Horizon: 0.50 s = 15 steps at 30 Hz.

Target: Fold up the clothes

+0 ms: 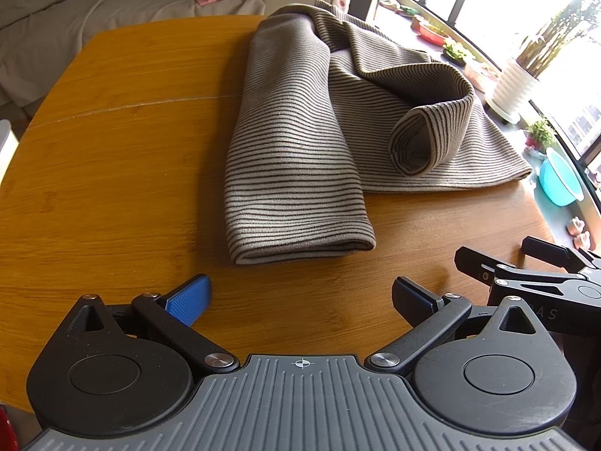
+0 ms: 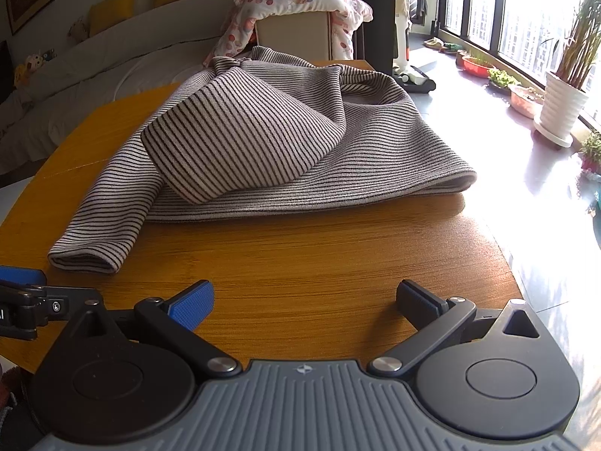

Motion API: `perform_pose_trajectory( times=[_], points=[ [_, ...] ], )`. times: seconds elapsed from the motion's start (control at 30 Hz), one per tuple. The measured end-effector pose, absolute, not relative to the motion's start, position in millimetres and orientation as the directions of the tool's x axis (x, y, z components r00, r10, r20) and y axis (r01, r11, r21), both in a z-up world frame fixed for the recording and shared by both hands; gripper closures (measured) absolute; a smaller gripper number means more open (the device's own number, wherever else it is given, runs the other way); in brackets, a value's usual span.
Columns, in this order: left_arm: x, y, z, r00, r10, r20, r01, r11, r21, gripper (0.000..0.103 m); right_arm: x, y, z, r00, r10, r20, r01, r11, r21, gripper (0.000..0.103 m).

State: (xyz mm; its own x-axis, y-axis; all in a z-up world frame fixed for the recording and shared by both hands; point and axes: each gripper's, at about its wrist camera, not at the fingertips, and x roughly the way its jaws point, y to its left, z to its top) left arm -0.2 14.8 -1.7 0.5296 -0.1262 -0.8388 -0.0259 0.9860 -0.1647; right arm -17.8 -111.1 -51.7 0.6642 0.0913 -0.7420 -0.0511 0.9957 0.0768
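A grey striped long-sleeved top (image 1: 300, 143) lies on the wooden table (image 1: 112, 150). One sleeve runs toward me and its cuff ends near the table's front. The other sleeve is folded over the body, its cuff open. My left gripper (image 1: 300, 300) stands open over bare wood just short of the near cuff, nothing between its blue pads. The right wrist view shows the same top (image 2: 281, 143) with the folded sleeve on top and the long sleeve cuff (image 2: 82, 259) at lower left. My right gripper (image 2: 304, 300) is open over bare table, apart from the cloth.
The right gripper (image 1: 526, 274) shows at the left view's right edge. The table's right edge drops to a tiled floor with potted plants (image 2: 563, 101) and a teal basin (image 1: 559, 176) by the windows. A sofa (image 2: 94, 67) and a chair draped in floral fabric (image 2: 300, 11) stand behind the table.
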Motion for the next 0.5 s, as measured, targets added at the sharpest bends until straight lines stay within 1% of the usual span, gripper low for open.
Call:
perform_pose_trajectory(
  times=[0.17, 0.3, 0.4, 0.5],
  points=[
    [2.2, 17.0, 0.9, 0.534, -0.142, -0.833, -0.003, 0.985, -0.17, 0.0, -14.5, -110.3, -51.1, 0.655, 0.096, -0.75, -0.073, 0.995, 0.064, 0.0],
    [-1.9, 13.3, 21.1, 0.621, -0.172, -0.765, 0.096, 0.985, -0.144, 0.0, -4.9, -119.7, -46.3, 0.637, 0.139, -0.758, -0.08, 0.99, 0.114, 0.0],
    [5.3, 13.7, 33.0, 0.671, -0.208, -0.711, 0.159, 0.978, -0.137, 0.0, 3.9, -133.2, -35.0, 0.659, 0.199, -0.725, -0.085, 0.978, 0.191, 0.0],
    [28.6, 15.3, 34.4, 0.682, -0.237, -0.692, 0.186, 0.971, -0.148, 0.0, 12.4, -143.1, -20.3, 0.723, 0.234, -0.649, -0.107, 0.967, 0.23, 0.0]
  ],
)
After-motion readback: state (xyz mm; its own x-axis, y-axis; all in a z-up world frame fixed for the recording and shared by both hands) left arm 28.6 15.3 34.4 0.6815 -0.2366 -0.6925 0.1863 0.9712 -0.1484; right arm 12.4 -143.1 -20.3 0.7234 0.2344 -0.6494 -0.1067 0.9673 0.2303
